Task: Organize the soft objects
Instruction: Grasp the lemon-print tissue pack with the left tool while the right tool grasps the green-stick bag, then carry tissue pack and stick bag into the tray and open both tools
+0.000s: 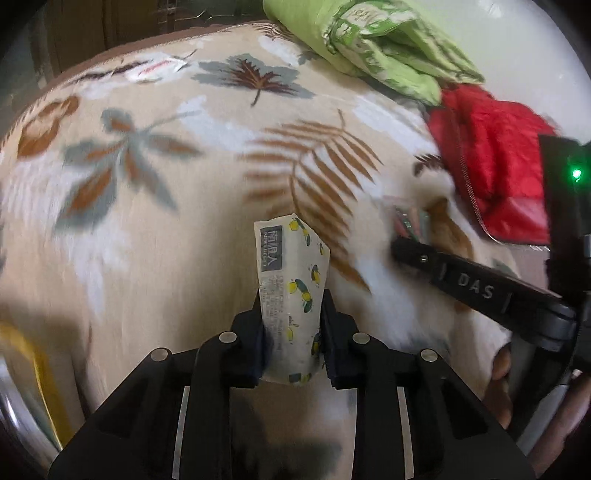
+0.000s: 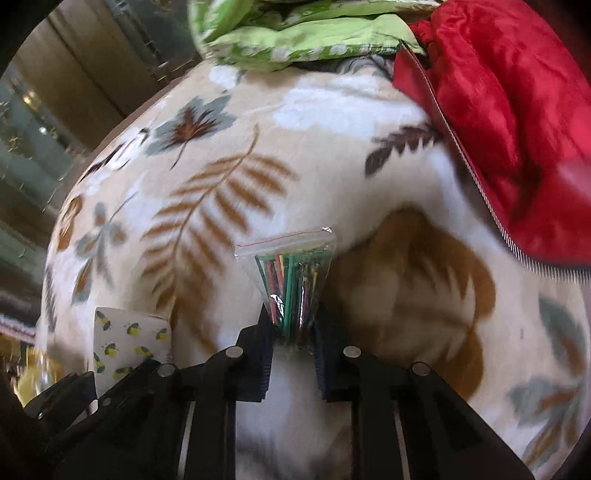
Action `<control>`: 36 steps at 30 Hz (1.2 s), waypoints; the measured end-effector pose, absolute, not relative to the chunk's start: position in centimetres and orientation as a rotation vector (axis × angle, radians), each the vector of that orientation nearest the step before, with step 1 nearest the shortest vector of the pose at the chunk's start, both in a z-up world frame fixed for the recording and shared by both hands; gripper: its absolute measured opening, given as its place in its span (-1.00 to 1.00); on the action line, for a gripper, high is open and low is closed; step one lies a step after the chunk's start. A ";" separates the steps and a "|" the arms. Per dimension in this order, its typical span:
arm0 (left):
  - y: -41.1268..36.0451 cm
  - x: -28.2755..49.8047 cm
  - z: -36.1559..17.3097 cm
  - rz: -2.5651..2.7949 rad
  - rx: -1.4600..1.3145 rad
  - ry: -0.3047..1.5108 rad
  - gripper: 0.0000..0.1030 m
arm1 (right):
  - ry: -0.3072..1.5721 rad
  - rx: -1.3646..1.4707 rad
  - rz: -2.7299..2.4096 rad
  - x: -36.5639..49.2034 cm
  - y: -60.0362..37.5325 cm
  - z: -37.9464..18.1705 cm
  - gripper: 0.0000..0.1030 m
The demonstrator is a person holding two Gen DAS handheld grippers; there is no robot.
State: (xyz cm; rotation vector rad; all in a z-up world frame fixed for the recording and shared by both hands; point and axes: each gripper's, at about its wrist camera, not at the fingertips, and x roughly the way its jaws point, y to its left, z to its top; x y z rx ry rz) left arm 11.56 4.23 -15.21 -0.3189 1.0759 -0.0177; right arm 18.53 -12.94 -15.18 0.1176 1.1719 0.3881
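Note:
My left gripper (image 1: 291, 310) is shut on a white soft pack with a lemon print (image 1: 291, 280) and holds it upright over the leaf-patterned blanket (image 1: 166, 184). My right gripper (image 2: 291, 325) is shut on a clear zip bag of coloured sticks (image 2: 291, 280) above the same blanket (image 2: 332, 155). The right gripper also shows at the right of the left wrist view (image 1: 402, 247), with the zip bag (image 1: 408, 219) at its tip. The lemon pack shows at the lower left of the right wrist view (image 2: 129, 339).
A folded green quilt (image 1: 376, 40) lies at the far edge of the bed, with a red quilted cloth (image 1: 495, 162) beside it on the right. Both show at the top of the right wrist view: green (image 2: 303, 33), red (image 2: 517, 122). A small white packet (image 1: 155, 70) lies far left.

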 end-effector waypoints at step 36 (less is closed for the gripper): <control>21.1 -18.4 -10.3 0.051 -0.759 0.794 -0.52 | 1.083 -0.176 0.900 -6.8 9.8 -7.1 -0.66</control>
